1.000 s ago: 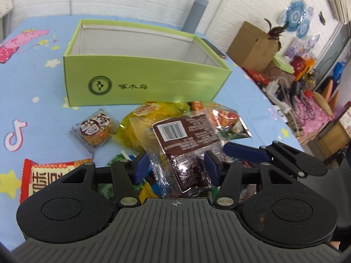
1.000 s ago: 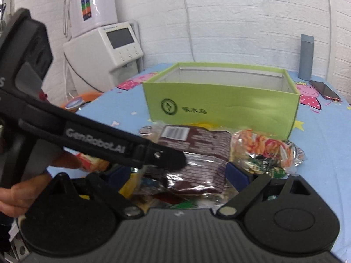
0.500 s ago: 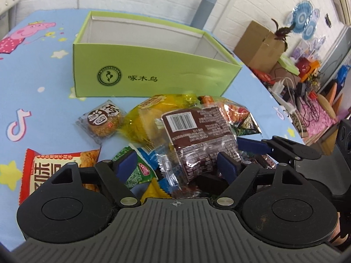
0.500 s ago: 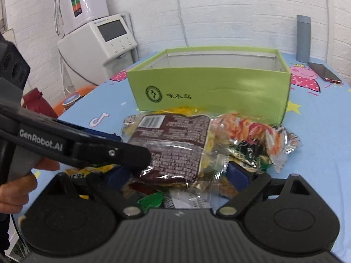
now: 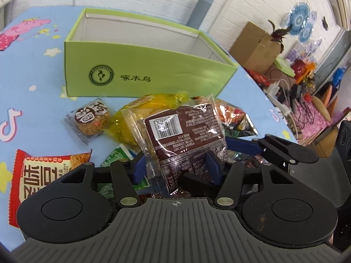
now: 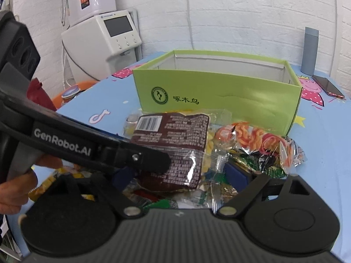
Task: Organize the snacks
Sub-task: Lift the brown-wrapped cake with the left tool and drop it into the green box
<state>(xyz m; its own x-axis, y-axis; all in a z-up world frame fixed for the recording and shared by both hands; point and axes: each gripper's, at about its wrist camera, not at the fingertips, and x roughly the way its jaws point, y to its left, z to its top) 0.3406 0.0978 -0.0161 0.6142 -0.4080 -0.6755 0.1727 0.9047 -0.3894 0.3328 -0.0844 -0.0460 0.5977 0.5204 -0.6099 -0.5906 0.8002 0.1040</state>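
The left gripper (image 5: 175,167) has just been closing its jaws, and its blue pads (image 5: 212,167) now press on the clear lower end of the brown snack packet (image 5: 186,131), holding it tilted above the heap of snacks (image 5: 151,109) in the middle of the blue cartoon tablecloth (image 5: 33,65). The right gripper (image 6: 182,175) has also just been narrowing, yet its jaws stand apart around the heap, with the brown packet and a colourful foil pack (image 6: 263,144) between them; I cannot tell whether its pads touch anything. The green box (image 5: 140,72) sits open and looks bare inside, just behind the heap toward the far edge of the table. A round pastry in clear wrap (image 5: 90,118) and a red-edged packet (image 5: 43,171) lie toward the table's left side. A hand (image 6: 15,188) grips the left tool's handle.
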